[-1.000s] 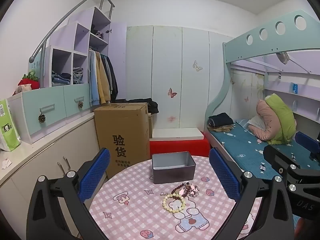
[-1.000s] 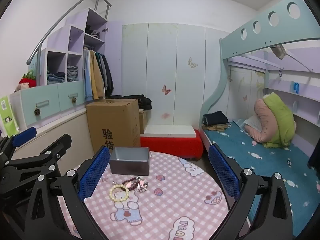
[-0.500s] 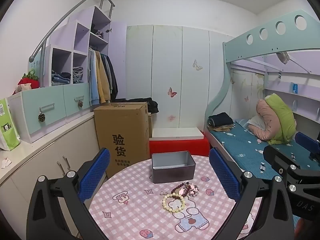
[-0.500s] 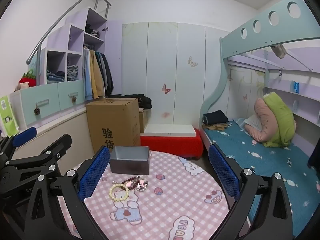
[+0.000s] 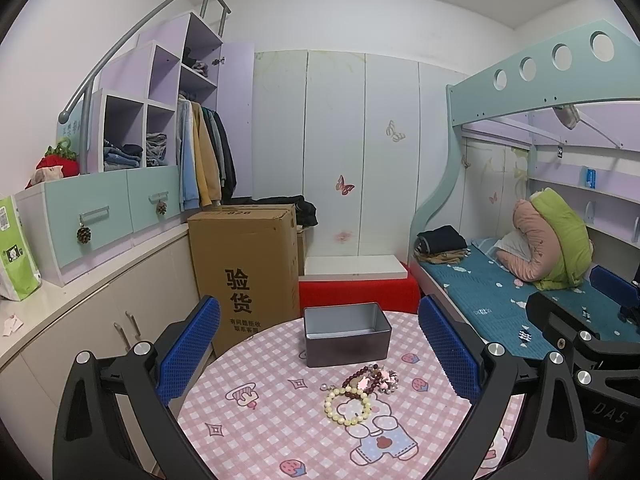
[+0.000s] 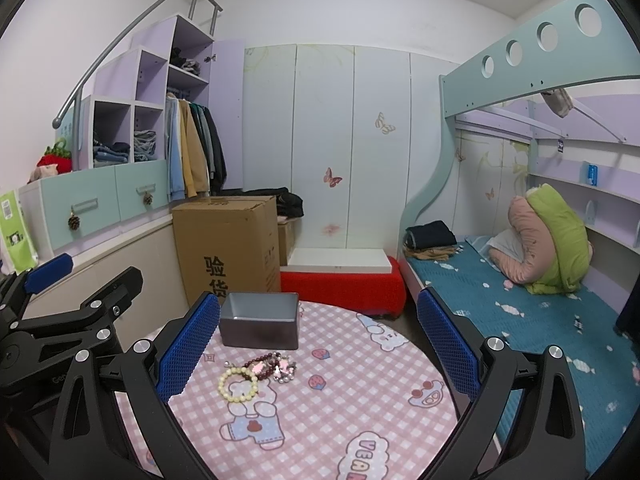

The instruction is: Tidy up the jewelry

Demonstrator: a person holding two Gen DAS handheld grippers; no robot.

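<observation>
A grey metal tin (image 5: 346, 333) (image 6: 260, 322) stands open-topped at the far side of the round pink checked table (image 5: 256, 432) (image 6: 360, 412). In front of it lies a small heap of jewelry: a cream bead bracelet (image 5: 347, 405) (image 6: 237, 383), a dark red bead bracelet (image 5: 362, 377) (image 6: 264, 365) and a sparkly silver piece (image 5: 386, 378) (image 6: 285, 369). My left gripper (image 5: 319, 354) hangs open above the table's near side with nothing between its blue pads. My right gripper (image 6: 318, 350) is open too and holds nothing, to the right of the jewelry.
A tall cardboard box (image 5: 245, 264) stands on the floor behind the table. A red bench (image 5: 356, 292) lies beyond it, a bunk bed (image 5: 516, 288) to the right, a low counter with drawers (image 5: 80, 280) to the left. The other gripper shows at each view's edge.
</observation>
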